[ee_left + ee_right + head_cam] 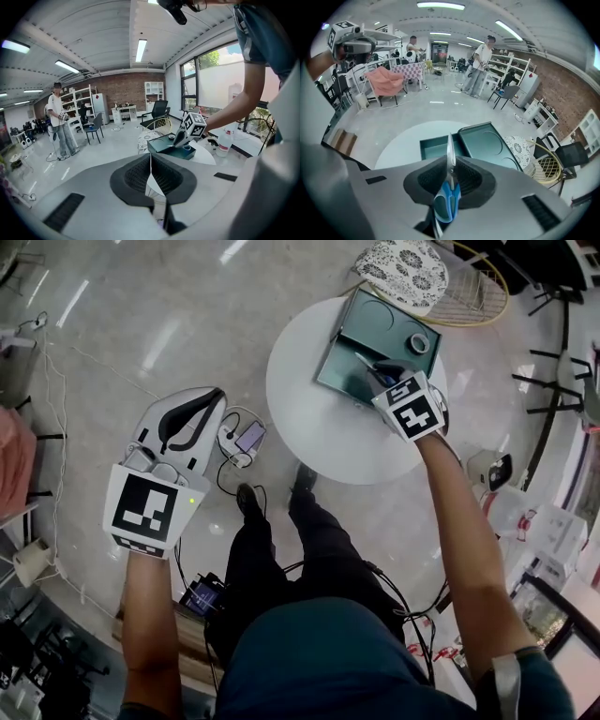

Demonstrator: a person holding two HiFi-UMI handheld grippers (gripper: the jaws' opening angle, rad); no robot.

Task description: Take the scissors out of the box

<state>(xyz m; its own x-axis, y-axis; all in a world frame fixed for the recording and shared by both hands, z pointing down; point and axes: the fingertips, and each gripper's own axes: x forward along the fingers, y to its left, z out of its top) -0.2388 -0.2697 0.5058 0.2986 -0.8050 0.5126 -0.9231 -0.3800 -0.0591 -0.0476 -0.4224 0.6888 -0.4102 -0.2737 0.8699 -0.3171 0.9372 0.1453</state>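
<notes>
In the right gripper view, scissors with blue handles [446, 205] stand between the jaws of my right gripper [450, 163], which is shut on them; the blade [450, 146] points up over the open green box [433, 146] and its lid [487, 145]. From the head view, the right gripper [382, 379] hangs over the box [349, 381] on the round white table [309, 418], scissor blades [366, 364] sticking out. My left gripper [190, 409] is off the table's left, over the floor, shut with nothing in it. The left gripper view shows its jaws [151, 172] closed together.
A roll of tape [419, 342] lies in the box lid. A patterned cushion [405, 263] on a wire chair stands beyond the table. A phone and cables [247, 438] lie on the floor near my feet. People stand far off [480, 63]; a pink-draped chair [386, 80] is at left.
</notes>
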